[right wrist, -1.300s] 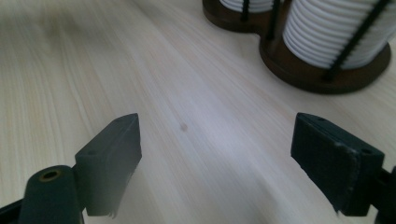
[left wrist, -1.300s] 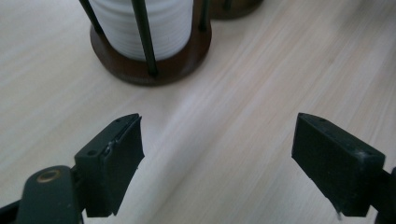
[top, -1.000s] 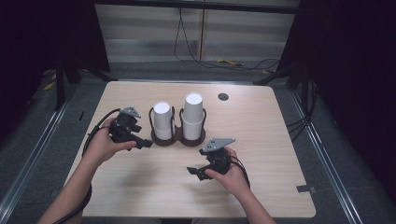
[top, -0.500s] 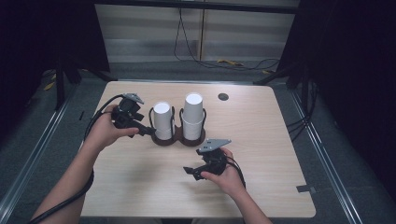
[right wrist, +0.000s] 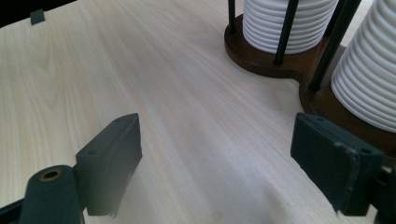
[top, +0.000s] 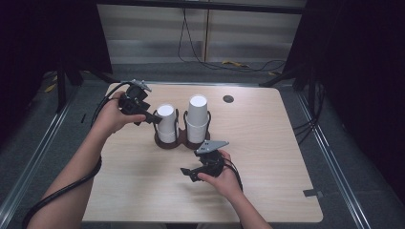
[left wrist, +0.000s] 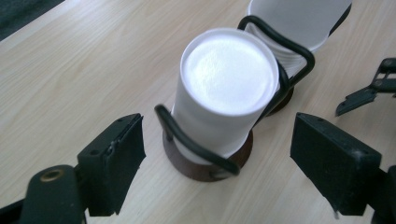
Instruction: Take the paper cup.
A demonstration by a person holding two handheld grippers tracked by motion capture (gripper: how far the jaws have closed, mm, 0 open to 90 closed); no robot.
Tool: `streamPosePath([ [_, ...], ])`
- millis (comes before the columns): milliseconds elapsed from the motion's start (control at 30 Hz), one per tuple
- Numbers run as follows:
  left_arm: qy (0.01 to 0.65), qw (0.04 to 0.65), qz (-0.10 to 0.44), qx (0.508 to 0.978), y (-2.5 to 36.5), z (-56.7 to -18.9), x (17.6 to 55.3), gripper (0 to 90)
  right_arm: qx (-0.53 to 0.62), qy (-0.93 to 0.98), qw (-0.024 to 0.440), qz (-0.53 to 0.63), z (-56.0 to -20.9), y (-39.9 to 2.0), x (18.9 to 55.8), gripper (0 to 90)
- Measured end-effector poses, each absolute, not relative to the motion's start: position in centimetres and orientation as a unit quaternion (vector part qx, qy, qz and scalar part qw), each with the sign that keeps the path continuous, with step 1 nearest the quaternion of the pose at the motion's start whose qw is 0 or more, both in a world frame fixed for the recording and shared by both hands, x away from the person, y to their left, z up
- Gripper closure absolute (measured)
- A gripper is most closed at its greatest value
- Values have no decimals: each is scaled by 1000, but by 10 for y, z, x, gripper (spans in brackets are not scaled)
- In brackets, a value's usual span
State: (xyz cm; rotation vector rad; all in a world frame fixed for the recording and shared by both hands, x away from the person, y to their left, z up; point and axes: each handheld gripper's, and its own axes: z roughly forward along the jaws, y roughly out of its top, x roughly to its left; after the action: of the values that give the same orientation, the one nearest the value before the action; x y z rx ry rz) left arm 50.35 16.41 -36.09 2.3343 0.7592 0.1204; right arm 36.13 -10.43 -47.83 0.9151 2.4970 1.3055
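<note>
On the pale wood-grain table (top: 267, 143) stands a dark brown wooden cup holder (top: 177, 141) shaped like two joined round discs, each ringed by black bent-wire loops. Each disc carries a stack of white paper cups, upside down, with smooth flat bottoms on top and ribbed rolled rims showing along the sides. The shorter stack (top: 166, 123) sits on the left disc, the taller stack (top: 197, 118) on the right.

The left gripper (top: 152, 116) hangs just above and beside the shorter stack, angled down at it. In the left gripper view its blocky matte black jaws stand wide, one on either side of the top cup (left wrist: 226, 88), with clear gaps and no contact; they have just been closing slightly.

The right gripper (top: 187, 172) rests low near the table's front, just in front of the holder. Its jaws are spread wide over bare wood, holding nothing, and the holder's base (right wrist: 266, 60) lies ahead of them.
</note>
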Motion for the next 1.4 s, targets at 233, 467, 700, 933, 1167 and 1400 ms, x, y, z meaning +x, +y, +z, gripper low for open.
streamPosePath([
  [233, 285, 330, 40, 899, 152, -360, 512, 175, 315, 832, 91, 449, -480, -96, 367, 161],
  [467, 284, 324, 35, 902, 145, -367, 523, 193, 314, 828, 91, 456, -480, -86, 374, 161],
  [700, 276, 325, 24, 904, 139, -368, 526, 262, 306, 825, 91, 466, -481, -73, 383, 161],
  [933, 269, 322, 18, 908, 133, -366, 531, 317, 301, 828, 89, 464, -484, -61, 391, 160],
  [1167, 274, 315, 20, 908, 131, -364, 532, 337, 298, 826, 87, 470, -488, -53, 397, 154],
  [1400, 276, 302, 19, 912, 128, -362, 531, 339, 316, 812, 89, 482, -490, -40, 407, 153],
])
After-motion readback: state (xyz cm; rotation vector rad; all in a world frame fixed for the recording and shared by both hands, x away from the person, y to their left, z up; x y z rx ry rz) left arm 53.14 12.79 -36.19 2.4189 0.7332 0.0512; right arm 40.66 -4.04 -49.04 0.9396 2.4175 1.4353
